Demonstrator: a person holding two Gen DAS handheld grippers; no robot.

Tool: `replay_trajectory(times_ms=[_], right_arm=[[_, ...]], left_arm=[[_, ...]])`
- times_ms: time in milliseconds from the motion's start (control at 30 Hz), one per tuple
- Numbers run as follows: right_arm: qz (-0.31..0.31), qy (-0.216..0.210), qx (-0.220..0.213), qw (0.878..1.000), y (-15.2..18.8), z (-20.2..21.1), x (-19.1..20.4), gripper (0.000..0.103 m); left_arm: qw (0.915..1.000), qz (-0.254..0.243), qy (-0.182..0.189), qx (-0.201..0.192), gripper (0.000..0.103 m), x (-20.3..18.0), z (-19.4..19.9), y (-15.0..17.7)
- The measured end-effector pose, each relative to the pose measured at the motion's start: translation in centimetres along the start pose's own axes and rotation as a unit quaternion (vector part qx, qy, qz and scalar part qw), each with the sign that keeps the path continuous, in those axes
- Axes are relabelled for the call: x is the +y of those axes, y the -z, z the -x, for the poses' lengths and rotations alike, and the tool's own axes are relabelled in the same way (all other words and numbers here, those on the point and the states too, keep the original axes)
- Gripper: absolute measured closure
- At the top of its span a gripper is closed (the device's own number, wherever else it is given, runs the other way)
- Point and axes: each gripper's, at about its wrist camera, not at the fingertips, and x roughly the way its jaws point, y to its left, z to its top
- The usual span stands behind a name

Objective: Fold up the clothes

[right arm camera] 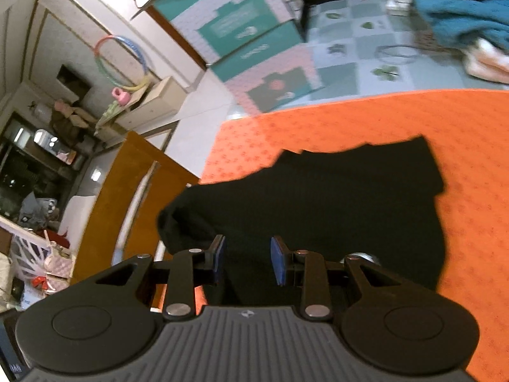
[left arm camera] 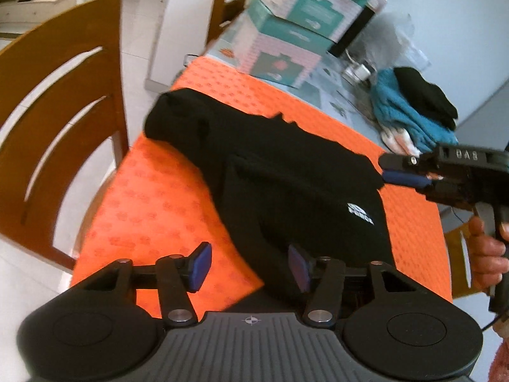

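Note:
A black garment (left arm camera: 280,175) with a small white logo lies partly folded on the orange mat (left arm camera: 152,203). My left gripper (left arm camera: 251,265) is open and empty, just above the garment's near edge. My right gripper (left arm camera: 391,168) shows at the right of the left wrist view, beside the garment's right corner. In the right wrist view the right gripper (right arm camera: 246,259) is open over the black garment (right arm camera: 318,210), with nothing between its pads.
A pile of teal, black and pink clothes (left arm camera: 413,111) lies at the far right of the table. Stacked teal-and-pink boxes (left arm camera: 286,38) stand at the back. A wooden chair (left arm camera: 60,111) stands at the left beside the table edge.

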Motion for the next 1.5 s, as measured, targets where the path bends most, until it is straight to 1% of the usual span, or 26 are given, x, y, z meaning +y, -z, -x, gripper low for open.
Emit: replay_trajectory(times_ms=[167, 333, 467, 633, 733, 833, 1000, 1067, 1167, 1233, 1500], right_arm=[[0.005, 0.03, 0.0, 1.0, 2.6, 2.2, -2.3, 0.067], [-0.002, 0.045, 0.005, 0.999, 5.7, 4.1, -4.6, 0.061], [-0.009, 0.061, 0.008, 0.998, 8.0, 5.4, -6.1, 0.057], [-0.025, 0.087, 0.017, 0.996, 10.7, 6.1, -8.2, 0.055], [-0.041, 0.091, 0.027, 0.995, 12.0, 6.2, -9.5, 0.055], [-0.049, 0.095, 0.035, 0.994, 13.0, 6.4, -10.5, 0.055], [-0.055, 0.105, 0.036, 0.992, 13.6, 7.5, -11.9, 0.055], [-0.059, 0.107, 0.034, 0.992, 13.7, 8.1, -12.6, 0.054], [-0.062, 0.111, 0.035, 0.991, 13.7, 9.0, -13.7, 0.052], [-0.065, 0.112, 0.037, 0.991, 13.8, 9.5, -14.6, 0.052], [-0.063, 0.116, 0.048, 0.99, 14.1, 11.5, -17.9, 0.052]], left_arm=[[0.9996, -0.011, 0.01, 0.022, 0.044, -1.1, -1.3, 0.5], [0.9988, -0.028, 0.016, 0.037, 0.04, -2.6, -2.4, 1.0], [0.9972, -0.046, 0.03, 0.05, 0.037, -4.2, -3.1, 1.7], [0.9926, -0.075, 0.058, 0.076, 0.037, -6.7, -4.3, 3.1], [0.9885, -0.102, 0.07, 0.087, 0.037, -8.3, -5.0, 4.0], [0.9819, -0.145, 0.075, 0.095, 0.037, -10.6, -5.6, 4.9], [0.964, -0.223, 0.084, 0.118, 0.035, -14.7, -6.9, 6.7], [0.9561, -0.251, 0.084, 0.126, 0.032, -16.3, -7.5, 7.6], [0.9467, -0.282, 0.079, 0.135, 0.03, -18.3, -8.6, 8.9], [0.9419, -0.295, 0.065, 0.146, 0.03, -19.5, -9.6, 9.8], [0.9581, -0.268, 0.003, 0.1, 0.031, -20.6, -10.7, 10.5]])
